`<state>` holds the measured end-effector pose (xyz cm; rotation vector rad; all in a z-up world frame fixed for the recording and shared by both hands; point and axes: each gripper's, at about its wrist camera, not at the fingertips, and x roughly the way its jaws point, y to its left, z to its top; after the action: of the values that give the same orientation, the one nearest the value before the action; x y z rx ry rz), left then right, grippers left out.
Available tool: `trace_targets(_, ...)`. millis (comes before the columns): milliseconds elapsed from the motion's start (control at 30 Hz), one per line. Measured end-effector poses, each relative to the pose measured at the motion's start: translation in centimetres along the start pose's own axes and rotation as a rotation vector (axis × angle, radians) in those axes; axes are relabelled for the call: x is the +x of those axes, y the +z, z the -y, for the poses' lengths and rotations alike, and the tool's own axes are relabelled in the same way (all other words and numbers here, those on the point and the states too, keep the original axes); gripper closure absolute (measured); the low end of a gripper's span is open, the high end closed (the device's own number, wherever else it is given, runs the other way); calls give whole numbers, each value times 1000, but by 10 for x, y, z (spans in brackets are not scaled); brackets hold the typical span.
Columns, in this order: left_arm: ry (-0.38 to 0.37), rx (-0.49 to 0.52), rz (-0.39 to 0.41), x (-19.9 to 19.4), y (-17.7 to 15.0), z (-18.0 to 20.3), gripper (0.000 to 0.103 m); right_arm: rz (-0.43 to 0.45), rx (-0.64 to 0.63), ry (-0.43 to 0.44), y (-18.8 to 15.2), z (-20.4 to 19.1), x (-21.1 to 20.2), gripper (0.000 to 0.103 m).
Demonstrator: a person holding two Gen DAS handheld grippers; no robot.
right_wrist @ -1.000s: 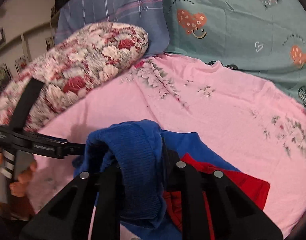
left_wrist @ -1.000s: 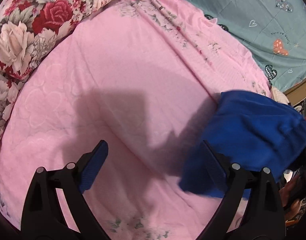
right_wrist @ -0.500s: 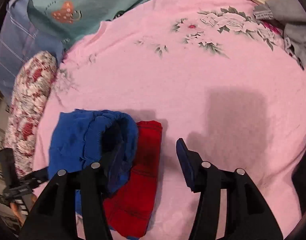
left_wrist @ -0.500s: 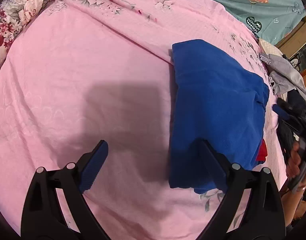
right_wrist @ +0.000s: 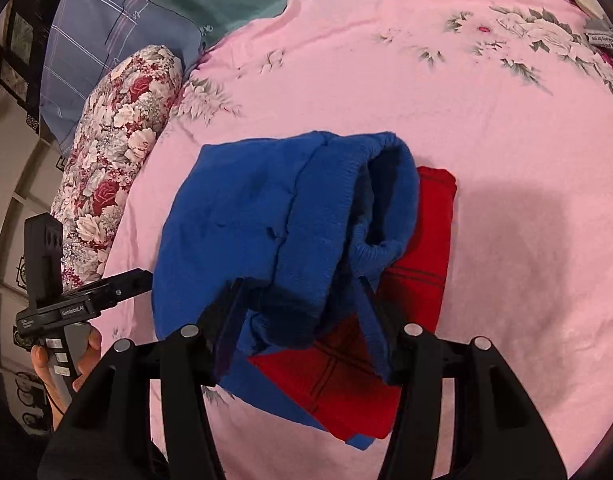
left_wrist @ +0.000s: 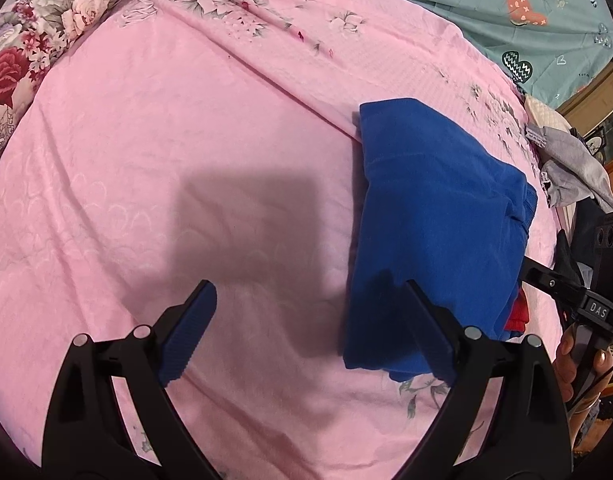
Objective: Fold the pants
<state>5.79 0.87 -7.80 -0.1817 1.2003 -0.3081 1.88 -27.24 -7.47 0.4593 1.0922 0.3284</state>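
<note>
Folded blue pants (left_wrist: 434,208) lie on the pink sheet (left_wrist: 186,120), partly over a folded red garment (right_wrist: 418,248). In the right wrist view the ribbed waistband end of the pants (right_wrist: 242,216) bulges up and faces me. My right gripper (right_wrist: 297,282) is open just above that near end, with blue cloth lying loose between its fingers. My left gripper (left_wrist: 306,286) hangs open over bare sheet at the pants' left edge. Its right finger overlaps their near corner, and nothing is between its pads.
A floral pillow (left_wrist: 38,32) lies along the sheet's far left. A teal blanket with hearts (left_wrist: 506,0) runs along the back. Grey clothes (left_wrist: 566,164) are heaped at the right edge. A hand (right_wrist: 42,360) holds the left gripper's handle beside the pants.
The right gripper, shut on the blue pants a second ago, has opened, and the pants now rest on the red garment. The left gripper shifted right to the pants, then stayed still.
</note>
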Motion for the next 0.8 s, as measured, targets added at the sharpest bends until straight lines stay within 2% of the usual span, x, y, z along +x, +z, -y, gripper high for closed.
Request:
trace_targets(33, -1, 2, -2, 1, 0, 1, 9, -9, 1, 25, 0, 0, 2, 51)
trace_targets(67, -2, 6, -4, 1, 0, 1, 9, -13, -10, 34, 0, -1, 2, 64)
trace_targets(100, -3, 8, -4, 2, 1, 2, 9, -6, -23, 22, 1, -4, 1, 65)
trace_targets(133, -6, 13, -1, 1, 1, 3, 9, 5, -36, 12, 3, -6, -1, 72)
trace_targets(167, -5, 17, 1, 1, 1, 4, 9, 15, -53, 10, 6, -9, -4, 97)
trace_targets(233, -3, 23, 9, -1, 1, 5, 9, 69, -39, 19, 14, -9, -20, 97)
trace_targets(300, -5, 27, 14, -1, 2, 8, 9, 143, -90, -3, 22, -15, -45, 97)
trace_targets(367, 1, 34, 9, 3, 3, 11, 9, 172, -97, -68, 28, -13, -52, 97)
trace_targets(433, -2, 44, 3, 10, 3, 16, 9, 164, -99, -164, 31, -5, -41, 96)
trace_targets(500, 16, 56, -18, 19, 1, 21, 9, 86, -93, -249, 33, 10, -9, 91)
trace_targets(533, 26, 66, -20, 22, 0, 23, 9, 67, -91, -255, 33, 15, 1, 86)
trace_targets(600, 39, 70, -20, 24, 0, 24, 9, 109, -80, -225, 34, 16, -7, 73)
trace_targets(667, 31, 64, -23, 23, 1, 23, 9, 168, -112, -223, 34, 11, -22, 50)
trace_targets(733, 27, 58, -27, 23, 2, 21, 9, 194, -181, -239, 34, 5, -30, 46)
trace_targets(800, 27, 58, -23, 22, 1, 21, 9, 154, -229, -190, 36, 0, -26, 46)
